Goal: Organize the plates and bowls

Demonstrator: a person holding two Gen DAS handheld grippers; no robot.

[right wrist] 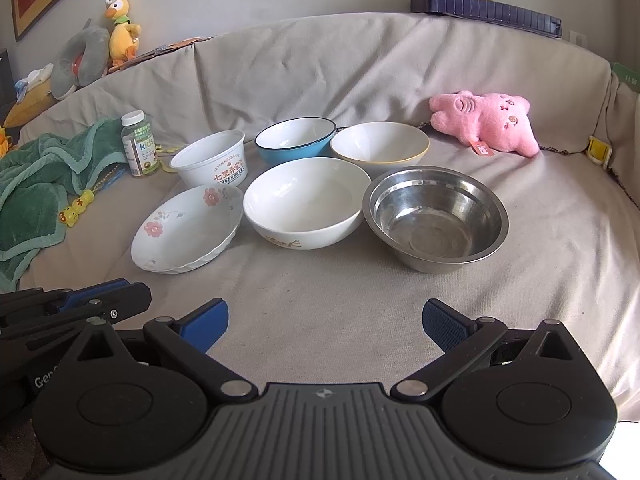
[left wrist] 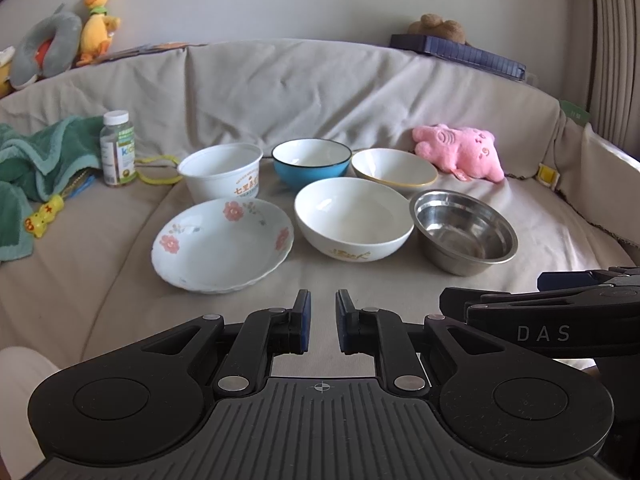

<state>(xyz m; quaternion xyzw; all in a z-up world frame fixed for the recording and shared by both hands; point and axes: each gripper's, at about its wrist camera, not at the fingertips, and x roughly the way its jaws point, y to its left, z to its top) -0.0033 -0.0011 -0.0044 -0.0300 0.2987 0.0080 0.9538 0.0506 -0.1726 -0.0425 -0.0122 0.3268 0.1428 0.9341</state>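
Note:
Several dishes sit in two rows on the beige sofa seat. In front are a floral plate (left wrist: pixel 222 245) (right wrist: pixel 188 227), a large white bowl (left wrist: pixel 354 218) (right wrist: pixel 306 202) and a steel bowl (left wrist: pixel 464 231) (right wrist: pixel 436 218). Behind are a white plastic tub (left wrist: pixel 221 172) (right wrist: pixel 210 162), a blue bowl (left wrist: pixel 311 162) (right wrist: pixel 295 138) and a yellow-rimmed white bowl (left wrist: pixel 394 172) (right wrist: pixel 380 146). My left gripper (left wrist: pixel 323 320) is nearly shut and empty, in front of the dishes. My right gripper (right wrist: pixel 326 324) is wide open and empty, also in front.
A pink plush pig (left wrist: pixel 460 151) (right wrist: pixel 486 122) lies right of the back row. A vitamin bottle (left wrist: pixel 117 148) (right wrist: pixel 138 144), a green towel (left wrist: pixel 36 168) (right wrist: pixel 40 184) and a yellow toy (left wrist: pixel 42 220) lie at the left. Plush toys sit on the sofa back.

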